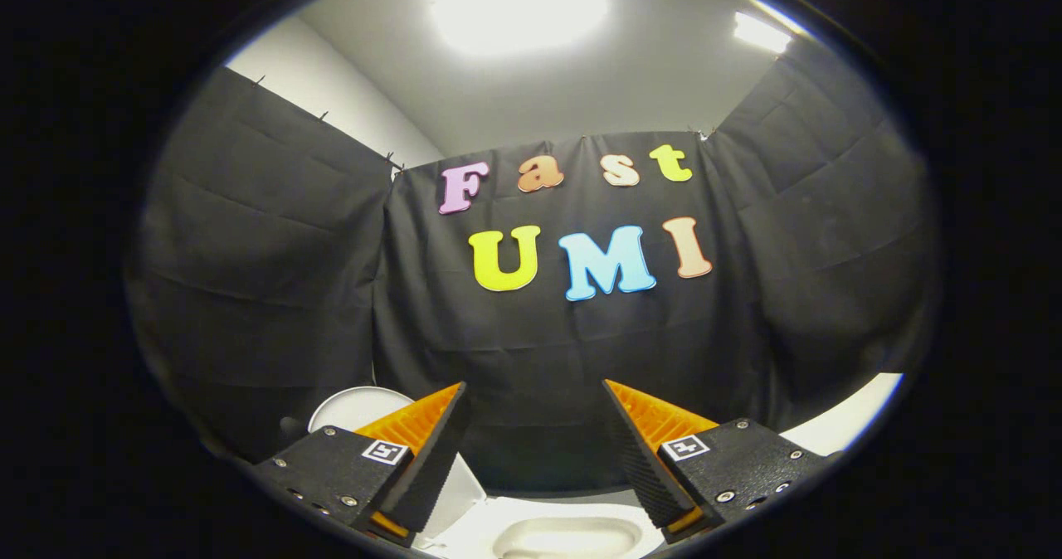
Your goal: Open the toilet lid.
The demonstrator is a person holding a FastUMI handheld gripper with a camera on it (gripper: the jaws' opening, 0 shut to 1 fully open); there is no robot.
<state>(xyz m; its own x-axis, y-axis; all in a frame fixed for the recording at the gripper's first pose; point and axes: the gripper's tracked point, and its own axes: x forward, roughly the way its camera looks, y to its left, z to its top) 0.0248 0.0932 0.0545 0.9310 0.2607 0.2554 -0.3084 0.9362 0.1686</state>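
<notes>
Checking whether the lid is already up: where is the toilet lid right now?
In the gripper view, the toilet lid stands raised behind the open hand-held gripper's left finger, against the black cloth wall, above the bowl.

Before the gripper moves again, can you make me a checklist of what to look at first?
1. Gripper fingers apart: ok, open.
2. Nothing held between the fingers: ok.
3. Toilet lid raised: looks ok, it stands beyond the left finger.
4. Toilet bowl uncovered: ok, it shows below the fingers.
5. Lid resting steadily: cannot tell.
6. Fingers off the lid: cannot tell, the left finger overlaps it.
</notes>
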